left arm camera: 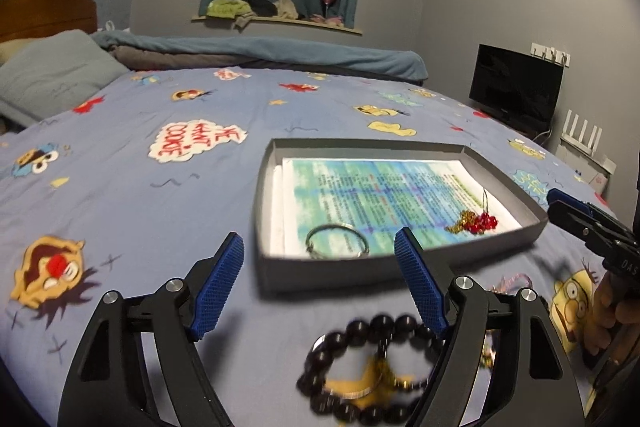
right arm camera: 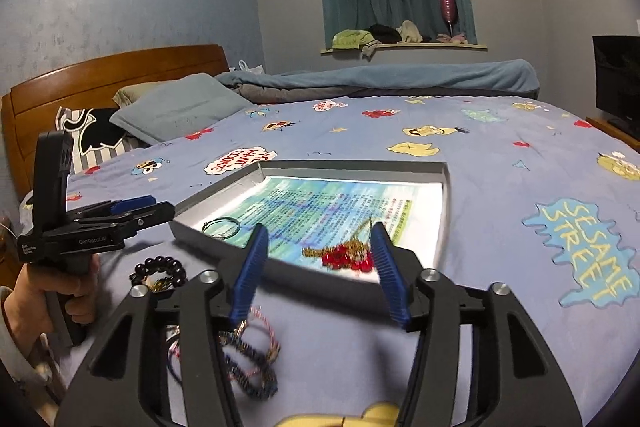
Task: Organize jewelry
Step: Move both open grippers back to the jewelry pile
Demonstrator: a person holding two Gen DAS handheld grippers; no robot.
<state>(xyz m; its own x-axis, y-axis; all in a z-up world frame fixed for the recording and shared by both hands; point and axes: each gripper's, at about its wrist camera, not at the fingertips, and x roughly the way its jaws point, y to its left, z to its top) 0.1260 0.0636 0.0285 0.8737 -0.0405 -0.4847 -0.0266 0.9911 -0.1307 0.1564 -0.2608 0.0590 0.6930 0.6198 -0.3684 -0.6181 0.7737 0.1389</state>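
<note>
A grey tray (left arm camera: 336,277) (right arm camera: 344,167) lined with printed paper lies on the bed. In it are a thin metal bangle (left arm camera: 335,241) (right arm camera: 221,227) and a red-bead gold piece (left arm camera: 476,222) (right arm camera: 344,255). A dark bead bracelet (left arm camera: 368,367) (right arm camera: 160,271) lies on the sheet in front of the tray. My left gripper (left arm camera: 320,251) (right arm camera: 160,207) is open and empty, above the bracelet. Woven cord bracelets (right arm camera: 252,359) lie on the sheet under my right gripper (right arm camera: 318,237), which is open and empty, just short of the tray.
The bed has a blue cartoon-print sheet (left arm camera: 160,187). Pillows (right arm camera: 176,107) and a wooden headboard (right arm camera: 100,75) are at the far left, a folded blanket (left arm camera: 260,51) at the back. A monitor (left arm camera: 516,87) stands beside the bed at the right.
</note>
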